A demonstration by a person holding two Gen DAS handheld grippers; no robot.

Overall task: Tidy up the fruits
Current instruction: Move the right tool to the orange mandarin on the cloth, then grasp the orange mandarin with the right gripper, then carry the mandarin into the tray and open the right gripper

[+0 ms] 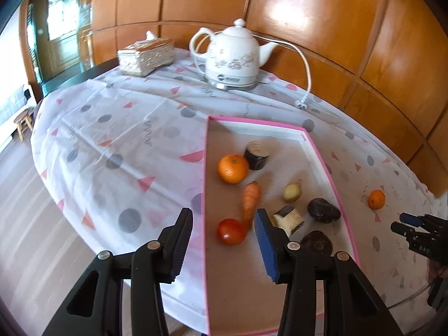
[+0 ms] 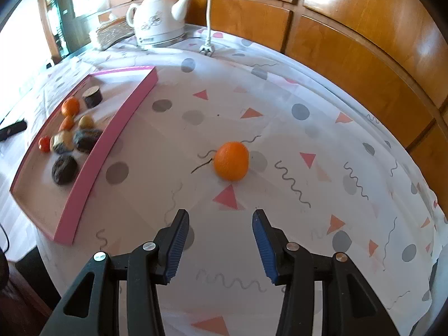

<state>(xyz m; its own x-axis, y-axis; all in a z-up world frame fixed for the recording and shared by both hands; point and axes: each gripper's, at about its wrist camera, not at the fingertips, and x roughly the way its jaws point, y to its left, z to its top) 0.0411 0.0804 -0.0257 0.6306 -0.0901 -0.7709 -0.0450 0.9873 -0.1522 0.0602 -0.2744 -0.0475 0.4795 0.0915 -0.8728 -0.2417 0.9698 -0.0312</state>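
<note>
two oranges [image 1: 233, 168] [image 2: 231, 161], one tomato [image 1: 231, 231], one carrot [image 1: 251, 199], one kettle [image 1: 234, 56], one tray [image 1: 319, 151].

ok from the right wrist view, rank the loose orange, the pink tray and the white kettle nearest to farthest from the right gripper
Measured from the right gripper:
1. Loose orange, on the cloth just ahead of the open jaws.
2. Pink tray, off to the left, its near corner about level with the fingertips; close to the orange in distance.
3. White kettle, at the far edge of the table by the wooden wall.
</note>
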